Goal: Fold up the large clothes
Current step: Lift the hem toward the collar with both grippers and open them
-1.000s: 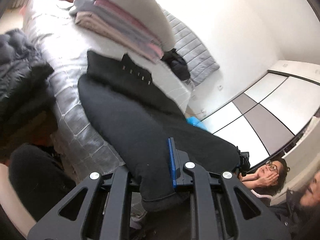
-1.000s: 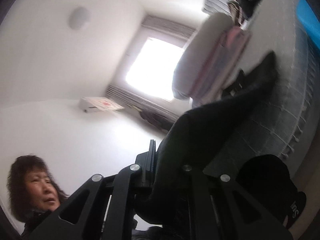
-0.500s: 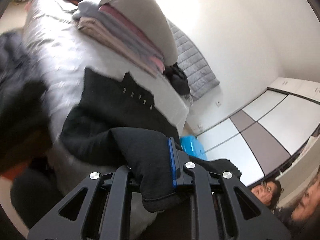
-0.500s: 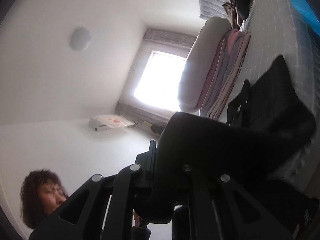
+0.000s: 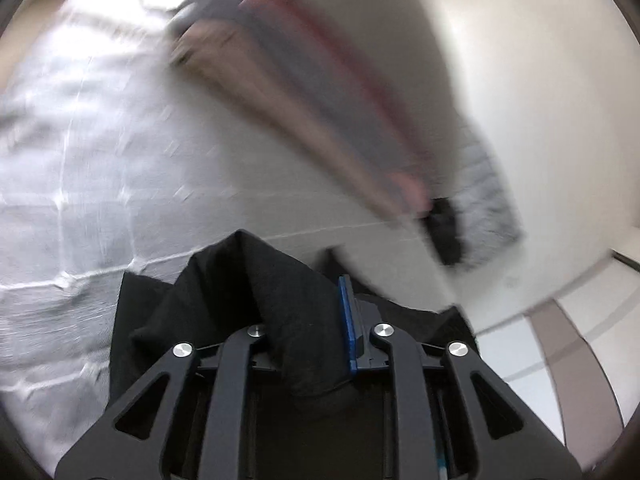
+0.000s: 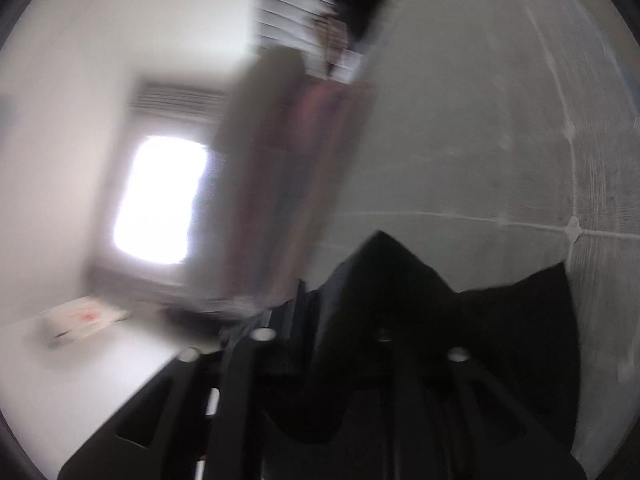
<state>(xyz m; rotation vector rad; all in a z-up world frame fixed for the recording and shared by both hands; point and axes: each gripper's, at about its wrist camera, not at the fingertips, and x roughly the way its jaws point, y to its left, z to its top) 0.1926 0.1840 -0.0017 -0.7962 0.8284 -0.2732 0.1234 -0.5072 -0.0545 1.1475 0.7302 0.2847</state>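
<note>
A large black garment [image 5: 256,280] lies partly on the pale quilted bed [image 5: 100,180], with a bunched fold rising between my left gripper's jaws. My left gripper [image 5: 300,308] still presses that fold against its blue pad while its jaws are opening. In the right wrist view the same black garment [image 6: 384,280] peaks up between the jaws of my right gripper [image 6: 344,308]. Those jaws are opening and look slack around the cloth, whose edge spreads onto the bed [image 6: 460,140]. Both views are smeared by motion.
A stack of folded bedding [image 5: 320,80] in grey, pink and beige lies across the bed beyond the garment, and shows as the bedding stack [image 6: 280,180] beside a bright window [image 6: 160,200]. A dark bundle [image 5: 444,232] sits by the headboard. Wardrobe doors [image 5: 560,340] stand at right.
Both grippers swept forward and down over the bed, carrying the black garment with them. The cloth now rests on the quilt. The people are out of view.
</note>
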